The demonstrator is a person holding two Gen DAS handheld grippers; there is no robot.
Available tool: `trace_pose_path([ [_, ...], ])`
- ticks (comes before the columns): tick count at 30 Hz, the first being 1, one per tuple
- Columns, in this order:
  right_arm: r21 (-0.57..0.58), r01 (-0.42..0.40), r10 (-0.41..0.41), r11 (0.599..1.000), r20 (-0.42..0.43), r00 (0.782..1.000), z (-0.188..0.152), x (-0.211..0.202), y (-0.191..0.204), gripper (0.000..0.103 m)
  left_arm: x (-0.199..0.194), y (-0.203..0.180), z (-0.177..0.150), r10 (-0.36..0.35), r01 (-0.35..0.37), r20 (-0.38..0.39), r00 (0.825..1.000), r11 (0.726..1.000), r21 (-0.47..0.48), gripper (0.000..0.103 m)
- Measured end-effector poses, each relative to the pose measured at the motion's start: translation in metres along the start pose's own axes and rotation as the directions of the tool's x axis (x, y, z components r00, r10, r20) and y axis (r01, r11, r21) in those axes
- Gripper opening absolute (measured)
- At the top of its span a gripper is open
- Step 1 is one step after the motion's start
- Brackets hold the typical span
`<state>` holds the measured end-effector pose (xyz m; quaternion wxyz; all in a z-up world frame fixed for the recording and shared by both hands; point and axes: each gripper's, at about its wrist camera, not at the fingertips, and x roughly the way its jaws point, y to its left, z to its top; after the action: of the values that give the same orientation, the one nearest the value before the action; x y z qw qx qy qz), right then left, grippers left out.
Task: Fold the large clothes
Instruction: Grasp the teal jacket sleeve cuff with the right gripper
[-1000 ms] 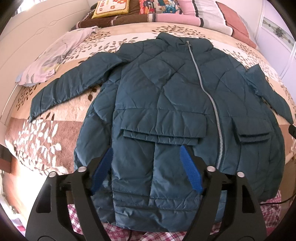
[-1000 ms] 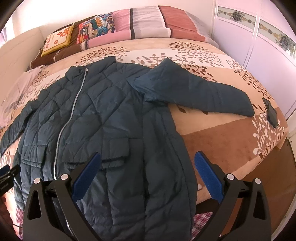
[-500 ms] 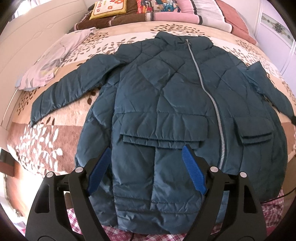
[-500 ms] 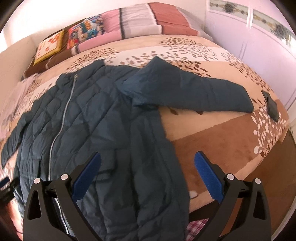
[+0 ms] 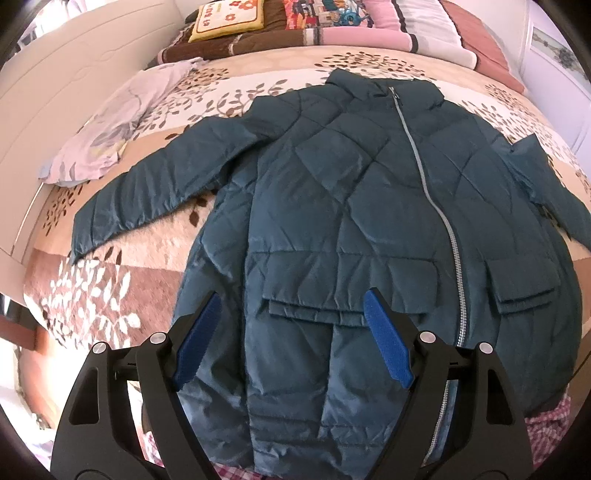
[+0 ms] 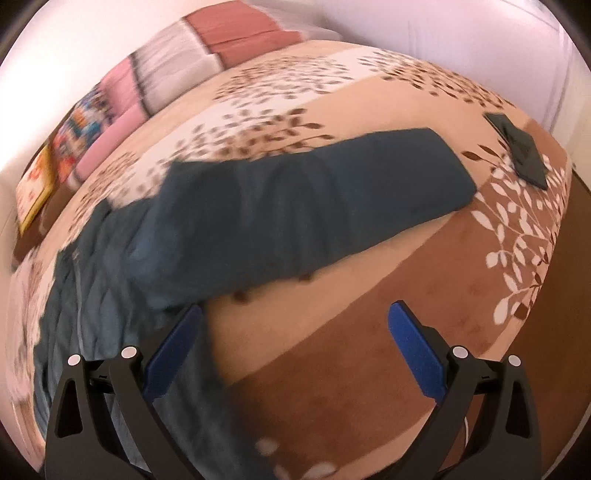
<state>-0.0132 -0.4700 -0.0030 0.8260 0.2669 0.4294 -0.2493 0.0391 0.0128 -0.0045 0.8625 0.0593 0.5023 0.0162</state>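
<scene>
A big bed [image 5: 155, 236] has a cover with leaf shapes. Bright pillows [image 5: 369, 26] lie at its top. A pale wall [image 6: 461, 33] stands behind it. Sunlight fills the room.

Dark teal quilted puffer jacket [image 5: 343, 206], spread face up on the bed.

Zipped shut along a silver zipper [image 5: 432, 199] running from collar to hem; collar toward the pillows, hem at the near edge. Diamond stitching across the chest, a flap pocket [image 5: 347, 288] on each side of the zipper. Both sleeves stretched outward and flat, one sleeve [image 6: 306, 210] lying across the leaf-print cover, blurred in the right wrist view.
</scene>
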Motion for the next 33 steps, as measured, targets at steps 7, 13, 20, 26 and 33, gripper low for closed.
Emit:
trace_pose_path([
  [7,0.176,0.019,-0.012,0.984,-0.043,0.999,0.032,0.034,-0.06,0.09,-0.003,0.001,0.015,0.01,-0.01,0.022,1.0,1.0,0.004,0.079],
  [13,0.316,-0.013,0.046,0.949,-0.098,0.994,0.042,0.057,-0.095,0.062,0.0,-0.005,0.018,0.021,-0.021,0.008,1.0,1.0,0.018,0.079],
  [20,0.394,-0.035,0.068,0.918,-0.07,0.995,0.049,0.075,-0.114,0.062,0.003,-0.012,0.017,0.027,-0.027,-0.006,1.0,0.999,0.037,0.079],
  [26,0.46,-0.081,0.089,0.884,0.003,0.996,0.059,0.084,-0.126,0.049,0.001,-0.015,0.018,0.037,-0.036,-0.006,0.999,0.998,0.046,0.079],
  [33,0.427,-0.137,0.116,0.894,0.075,0.99,0.069,0.066,-0.125,0.011,0.0,-0.015,0.017,0.041,-0.04,-0.006,0.999,0.998,0.044,0.079],
])
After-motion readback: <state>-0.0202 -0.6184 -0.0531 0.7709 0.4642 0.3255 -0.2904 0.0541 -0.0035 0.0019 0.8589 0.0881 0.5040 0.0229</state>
